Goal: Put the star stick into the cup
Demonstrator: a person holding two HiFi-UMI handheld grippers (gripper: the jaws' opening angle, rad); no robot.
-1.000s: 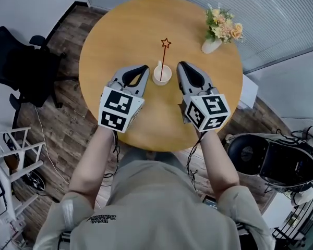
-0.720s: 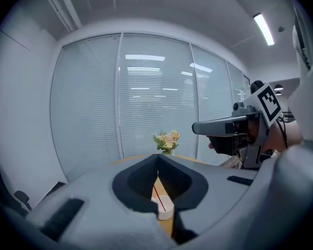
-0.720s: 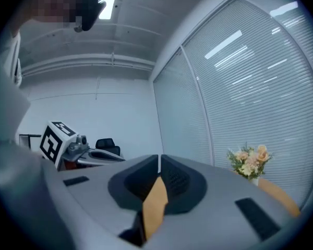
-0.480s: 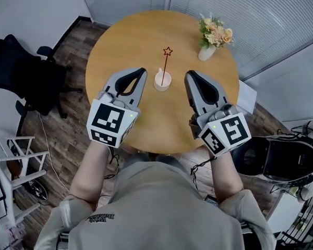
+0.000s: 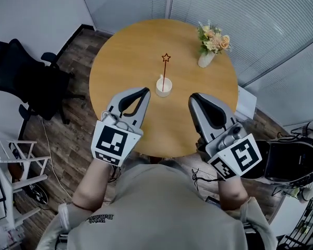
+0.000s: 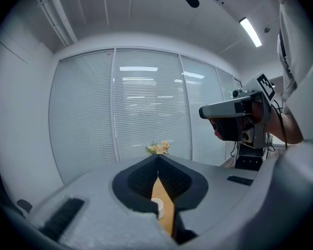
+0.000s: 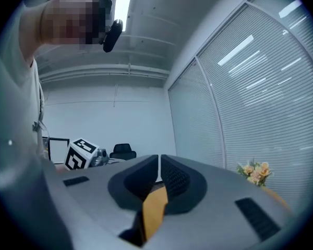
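A small white cup [image 5: 164, 86] stands near the middle of the round wooden table [image 5: 125, 51]. The thin red star stick [image 5: 165, 69] stands in it, its star tip pointing to the far side. My left gripper [image 5: 144, 91] hovers over the table's near left edge, jaws shut, nothing held. My right gripper [image 5: 193, 97] hovers over the near right edge, also shut and empty. Both are pulled back from the cup. In the left gripper view the cup [image 6: 158, 207] shows through the slit between the closed jaws.
A white vase of flowers [image 5: 209, 45] stands at the table's far right. A black office chair [image 5: 26, 82] is on the left floor, a white shelf [image 5: 10, 155] at the near left, and a black device [image 5: 292, 160] on the right.
Both grippers have drawn back toward me and apart from the cup. The cup with the star stick stays where it was.
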